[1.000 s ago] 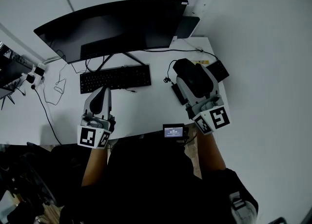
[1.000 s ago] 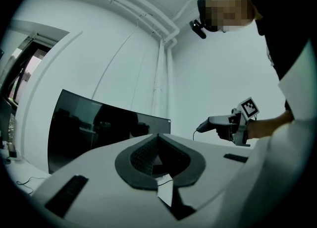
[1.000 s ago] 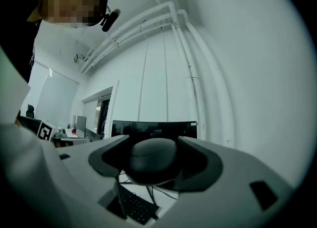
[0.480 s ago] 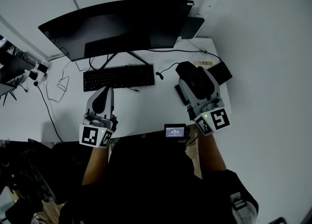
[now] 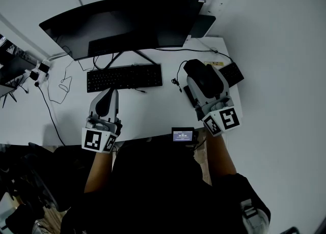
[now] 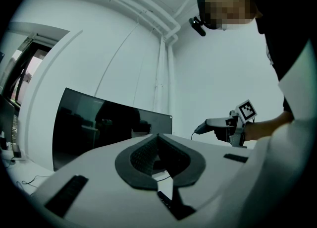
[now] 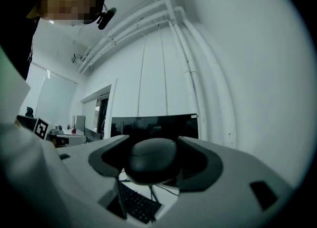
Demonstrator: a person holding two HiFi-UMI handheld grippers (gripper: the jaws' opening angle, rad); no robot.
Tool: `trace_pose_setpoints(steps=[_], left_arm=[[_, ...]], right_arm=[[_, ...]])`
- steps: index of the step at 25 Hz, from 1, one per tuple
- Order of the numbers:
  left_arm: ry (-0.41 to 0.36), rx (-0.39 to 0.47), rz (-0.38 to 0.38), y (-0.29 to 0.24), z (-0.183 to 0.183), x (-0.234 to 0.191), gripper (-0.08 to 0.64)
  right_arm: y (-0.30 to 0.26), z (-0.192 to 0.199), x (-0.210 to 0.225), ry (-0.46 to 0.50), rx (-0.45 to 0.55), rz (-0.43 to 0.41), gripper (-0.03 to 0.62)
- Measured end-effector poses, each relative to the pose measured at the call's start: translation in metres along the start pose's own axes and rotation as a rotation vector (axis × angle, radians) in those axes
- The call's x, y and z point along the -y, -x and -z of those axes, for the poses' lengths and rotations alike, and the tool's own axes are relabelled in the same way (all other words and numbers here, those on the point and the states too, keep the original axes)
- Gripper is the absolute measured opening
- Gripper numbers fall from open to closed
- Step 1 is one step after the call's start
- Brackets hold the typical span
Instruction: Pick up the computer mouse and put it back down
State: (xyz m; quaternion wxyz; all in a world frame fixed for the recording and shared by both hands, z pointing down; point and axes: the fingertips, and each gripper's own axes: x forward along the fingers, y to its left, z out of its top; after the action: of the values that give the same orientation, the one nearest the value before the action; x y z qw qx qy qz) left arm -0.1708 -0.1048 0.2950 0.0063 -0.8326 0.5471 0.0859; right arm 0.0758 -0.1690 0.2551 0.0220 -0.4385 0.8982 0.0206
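Note:
The black computer mouse (image 5: 196, 70) is held between the jaws of my right gripper (image 5: 199, 75), above the right part of the white desk (image 5: 147, 108). In the right gripper view the mouse (image 7: 151, 159) fills the gap between the two dark pads, seen from behind, clear of the desk. Its cable (image 5: 178, 78) hangs in a loop to the left. My left gripper (image 5: 108, 95) rests low over the front left of the desk, below the keyboard (image 5: 125, 78), shut with nothing in it. The left gripper view shows its pads (image 6: 143, 155) closed together.
A wide curved monitor (image 5: 122, 22) stands at the back, its stand behind the keyboard. A dark pad (image 5: 187, 95) lies under the right gripper, and another black device (image 5: 232, 72) near the desk's right edge. A small screen (image 5: 182, 136) sits at the front edge. Cables (image 5: 56, 93) trail at the left.
The right gripper has kept hold of the mouse and shifted only slightly; the cable loop has swung a little. The left gripper has stayed where it was.

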Motion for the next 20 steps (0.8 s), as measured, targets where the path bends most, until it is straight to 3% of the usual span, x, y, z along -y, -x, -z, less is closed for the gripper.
trace_pose_setpoints(steps=[20], left_arm=[[0.046, -0.044, -0.007, -0.003, 0.019, -0.005, -0.005]], right_arm=[[-0.036, 0.024, 0.026, -0.001, 0.006, 0.047, 0.305]])
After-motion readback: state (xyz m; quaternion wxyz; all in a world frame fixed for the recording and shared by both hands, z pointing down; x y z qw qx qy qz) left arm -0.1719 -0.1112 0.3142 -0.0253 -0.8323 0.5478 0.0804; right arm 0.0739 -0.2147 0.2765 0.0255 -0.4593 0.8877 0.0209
